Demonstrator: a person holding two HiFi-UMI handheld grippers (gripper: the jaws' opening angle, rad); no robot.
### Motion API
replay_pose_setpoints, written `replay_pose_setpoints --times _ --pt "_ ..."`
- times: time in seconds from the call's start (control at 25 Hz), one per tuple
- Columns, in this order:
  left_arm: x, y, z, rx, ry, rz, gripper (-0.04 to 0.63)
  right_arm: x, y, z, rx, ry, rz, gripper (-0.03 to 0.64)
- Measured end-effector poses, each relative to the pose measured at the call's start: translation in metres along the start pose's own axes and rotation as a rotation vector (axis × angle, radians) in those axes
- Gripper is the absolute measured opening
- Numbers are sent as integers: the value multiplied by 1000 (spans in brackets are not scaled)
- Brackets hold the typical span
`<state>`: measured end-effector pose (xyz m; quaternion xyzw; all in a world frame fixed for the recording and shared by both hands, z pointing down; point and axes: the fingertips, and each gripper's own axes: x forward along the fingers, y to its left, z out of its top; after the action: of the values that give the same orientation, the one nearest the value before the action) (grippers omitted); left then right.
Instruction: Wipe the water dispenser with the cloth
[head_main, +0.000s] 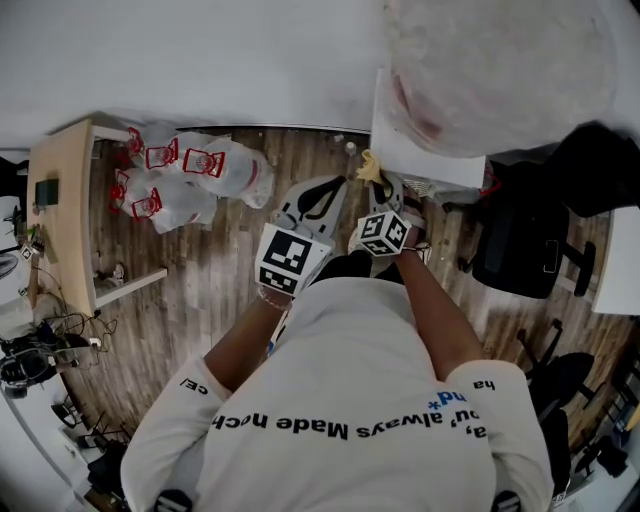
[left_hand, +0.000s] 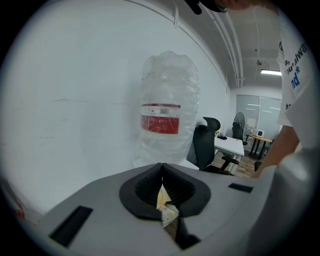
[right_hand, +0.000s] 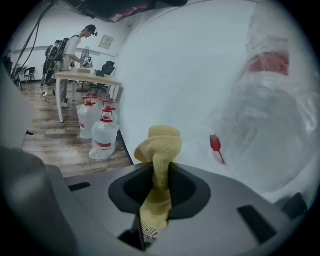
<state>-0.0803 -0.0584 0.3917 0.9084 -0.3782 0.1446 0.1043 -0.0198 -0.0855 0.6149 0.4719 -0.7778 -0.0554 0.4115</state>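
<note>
The water dispenser (head_main: 425, 150) is a white cabinet at the upper right, topped by a big bottle (head_main: 500, 70) wrapped in clear plastic. The bottle (left_hand: 165, 120) with its red label stands ahead in the left gripper view and fills the right side (right_hand: 270, 115) of the right gripper view. My right gripper (head_main: 375, 180) is shut on a yellow cloth (right_hand: 160, 145), whose bunched end sticks up past the jaws, close to the dispenser. The cloth (head_main: 369, 167) nearly touches the cabinet's edge. My left gripper (head_main: 318, 192) is beside it, jaws (left_hand: 161, 167) closed tip to tip.
Several water jugs (head_main: 190, 175) stand on the wooden floor by the wall, also in the right gripper view (right_hand: 102, 132). A wooden table (head_main: 65, 200) is at the left, a black office chair (head_main: 525, 240) at the right. A person (right_hand: 75, 45) stands at the far table.
</note>
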Motion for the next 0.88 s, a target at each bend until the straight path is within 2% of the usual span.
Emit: replay_pose_setpoints --times 0.32,0.88 --pt "11 -9 9 10 -9 -16 20 -8 -7 -14 -41 4 -30 83" --pt "31 -34 16 18 -9 -39 20 -24 -38 -50 -9 27 -81 83"
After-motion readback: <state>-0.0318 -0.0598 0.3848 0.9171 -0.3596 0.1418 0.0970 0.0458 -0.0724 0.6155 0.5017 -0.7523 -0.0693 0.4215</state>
